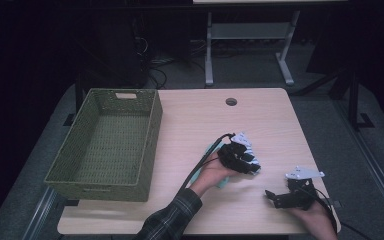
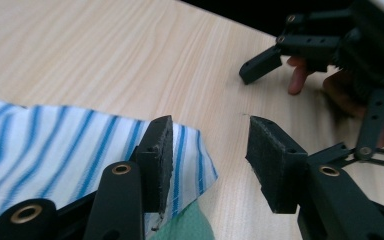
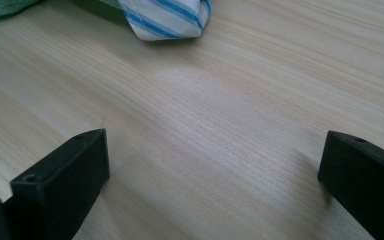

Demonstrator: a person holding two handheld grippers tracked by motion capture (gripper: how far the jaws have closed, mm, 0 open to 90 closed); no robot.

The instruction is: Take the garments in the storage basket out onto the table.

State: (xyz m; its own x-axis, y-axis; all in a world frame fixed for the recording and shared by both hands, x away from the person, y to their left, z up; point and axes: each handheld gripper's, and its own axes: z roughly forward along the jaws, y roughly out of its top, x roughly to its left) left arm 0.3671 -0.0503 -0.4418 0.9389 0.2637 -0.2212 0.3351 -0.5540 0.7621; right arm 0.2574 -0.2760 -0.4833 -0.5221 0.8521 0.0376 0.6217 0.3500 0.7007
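A blue-and-white striped cloth (image 1: 244, 139) lies crumpled on a pale green cloth (image 1: 223, 183) at the middle of the wooden table (image 1: 265, 117). My left gripper (image 1: 250, 165) hovers low over the pile, open. In the left gripper view (image 2: 210, 132) one jaw sits over the striped cloth's (image 2: 55, 145) corner and the other over bare wood, with the green cloth (image 2: 195, 225) below. Nothing is pinched. My right gripper (image 1: 271, 198) rests near the front right edge, open wide over bare wood (image 3: 215, 145). The striped cloth (image 3: 165, 17) and green cloth (image 3: 0, 7) lie ahead of it.
A green woven basket (image 1: 149, 145) stands at the table's left, nothing inside. A round cable hole (image 1: 231, 101) sits near the far edge. A desk frame (image 1: 209, 55) stands on the floor beyond. The table's right edge is close to my right hand.
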